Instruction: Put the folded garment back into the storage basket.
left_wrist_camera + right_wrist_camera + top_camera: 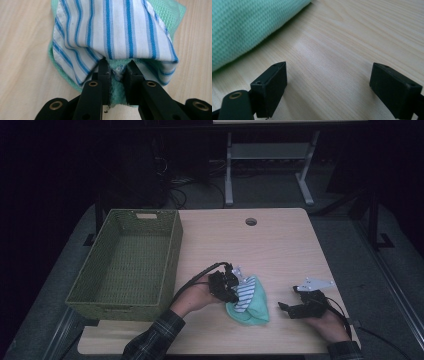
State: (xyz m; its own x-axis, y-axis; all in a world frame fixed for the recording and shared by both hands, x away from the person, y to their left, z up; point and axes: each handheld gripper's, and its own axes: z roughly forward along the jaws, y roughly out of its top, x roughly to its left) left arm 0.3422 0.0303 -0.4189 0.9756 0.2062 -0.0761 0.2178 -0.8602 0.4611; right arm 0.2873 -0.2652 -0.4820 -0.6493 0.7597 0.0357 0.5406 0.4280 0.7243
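Green cloth [119, 88] mostly hidden under striped cloth [112, 32]. Left gripper [117, 68] jaws pinch both cloths' folded edge. Right gripper [328, 82], just beside the green cloth, jaws spread wide, empty, over table [352, 37].

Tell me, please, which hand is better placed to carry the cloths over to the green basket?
Left, probably: the left gripper is already pinching the striped cloth and green cloth and sits beside the basket. The right gripper is open over bare table.

a pale wooden table [280, 245] carries a green wicker basket [127, 265] and a green cloth [255, 307].
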